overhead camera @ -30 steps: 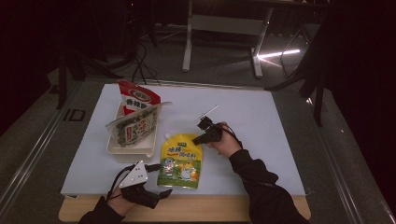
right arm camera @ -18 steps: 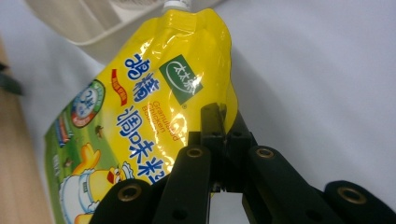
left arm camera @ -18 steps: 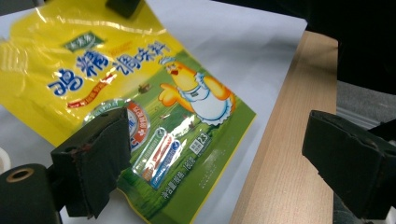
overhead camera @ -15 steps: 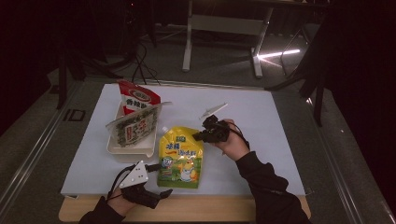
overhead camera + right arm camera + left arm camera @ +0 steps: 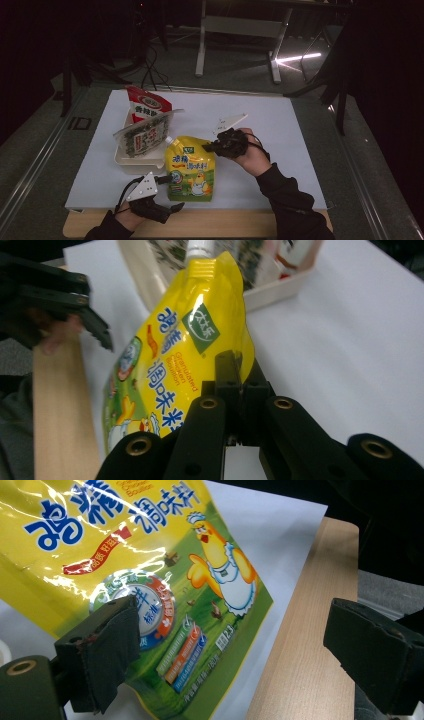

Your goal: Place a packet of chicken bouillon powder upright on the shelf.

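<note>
A yellow spouted pouch (image 5: 192,167) with a cartoon chicken lies on the white mat, its top end raised and its white spout close to the tray. My right gripper (image 5: 211,147) is shut on the pouch's (image 5: 185,350) upper right edge, and its jaws (image 5: 237,371) pinch the foil there. My left gripper (image 5: 171,192) rests at the table's front edge with its jaws wide apart. In the left gripper view the pouch's (image 5: 150,580) lower corner lies beside one jaw, and my left gripper (image 5: 235,655) has nothing clamped.
A white tray (image 5: 121,161) stands left of the pouch. It holds a red packet (image 5: 146,105) and a grey-green packet (image 5: 144,136) leaning upright. The bare wooden table edge (image 5: 225,222) runs along the front. The white mat (image 5: 290,140) stretches to the right.
My right gripper has risen with the pouch's top edge in it, and the spout has swung left toward the tray. The left gripper has stayed where it was.
</note>
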`<action>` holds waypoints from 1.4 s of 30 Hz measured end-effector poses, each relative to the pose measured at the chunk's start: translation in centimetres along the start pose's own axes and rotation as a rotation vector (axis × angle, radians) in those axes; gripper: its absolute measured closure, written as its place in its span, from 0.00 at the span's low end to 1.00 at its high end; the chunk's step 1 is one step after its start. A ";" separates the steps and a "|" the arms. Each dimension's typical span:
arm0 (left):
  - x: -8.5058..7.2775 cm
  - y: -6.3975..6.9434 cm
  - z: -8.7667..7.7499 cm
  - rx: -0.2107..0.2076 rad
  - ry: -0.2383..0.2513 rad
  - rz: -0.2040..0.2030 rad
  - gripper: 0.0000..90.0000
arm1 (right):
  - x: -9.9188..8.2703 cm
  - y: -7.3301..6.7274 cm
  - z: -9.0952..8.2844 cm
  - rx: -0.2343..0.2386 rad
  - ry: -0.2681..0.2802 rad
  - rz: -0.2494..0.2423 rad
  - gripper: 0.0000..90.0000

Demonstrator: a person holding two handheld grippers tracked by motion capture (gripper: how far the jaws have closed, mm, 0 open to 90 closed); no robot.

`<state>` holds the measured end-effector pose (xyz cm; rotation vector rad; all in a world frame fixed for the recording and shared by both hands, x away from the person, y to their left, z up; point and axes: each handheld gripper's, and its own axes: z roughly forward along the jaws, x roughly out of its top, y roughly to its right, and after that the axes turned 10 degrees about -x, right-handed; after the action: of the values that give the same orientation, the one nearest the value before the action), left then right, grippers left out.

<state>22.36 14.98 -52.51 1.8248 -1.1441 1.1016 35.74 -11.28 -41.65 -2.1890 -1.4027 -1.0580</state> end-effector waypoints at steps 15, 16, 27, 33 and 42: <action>0.5 1.3 0.0 -0.076 0.039 0.067 0.10 | 2.3 -2.6 -3.4 0.054 0.098 -0.100 1.00; 0.5 1.3 0.0 -0.079 0.039 0.069 0.10 | 2.3 -2.6 -3.5 0.054 0.100 -0.099 1.00; 0.2 1.1 0.3 -0.096 0.027 0.067 0.10 | 4.3 -2.2 -5.4 0.009 0.183 -0.127 1.00; 0.1 1.2 0.6 -0.104 0.011 0.069 0.10 | 6.3 -2.1 -5.6 -0.006 0.238 -0.145 1.00; 0.1 1.3 0.5 -0.103 0.013 0.069 0.10 | 8.2 -2.8 -3.3 0.009 0.278 -0.150 1.00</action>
<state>21.29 14.07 -52.45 1.7077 -1.2413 1.0721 33.91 -6.85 -33.77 -1.8654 -1.4547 -1.3459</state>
